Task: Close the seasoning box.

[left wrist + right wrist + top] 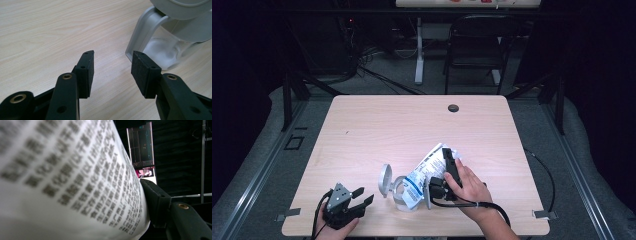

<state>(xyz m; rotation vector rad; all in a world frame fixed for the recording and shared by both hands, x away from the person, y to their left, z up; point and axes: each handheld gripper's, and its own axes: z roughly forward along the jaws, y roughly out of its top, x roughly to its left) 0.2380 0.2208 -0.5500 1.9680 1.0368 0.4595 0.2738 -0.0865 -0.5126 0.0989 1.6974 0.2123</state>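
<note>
A white printed bag (426,169) leans mouth-down into a clear jug (401,196) near the table's front edge. The jug's grey lid (385,180) stands flipped open at its left. My right gripper (443,159) is shut on the bag's upper part, and a hand holds the gripper from the right. In the right gripper view the bag (75,182) presses against one black finger (155,200), hiding the other. My left gripper (367,195) rests open at the front left, nothing between its jaws. The left gripper view has it (112,62) pointing at the jug's handle (142,35), apart from it.
The wooden table (412,125) has a dark cable hole (453,108) near its far edge. Behind it stand a black chair (477,45) and a white desk leg (418,55). A cable (544,167) hangs off the table's right side.
</note>
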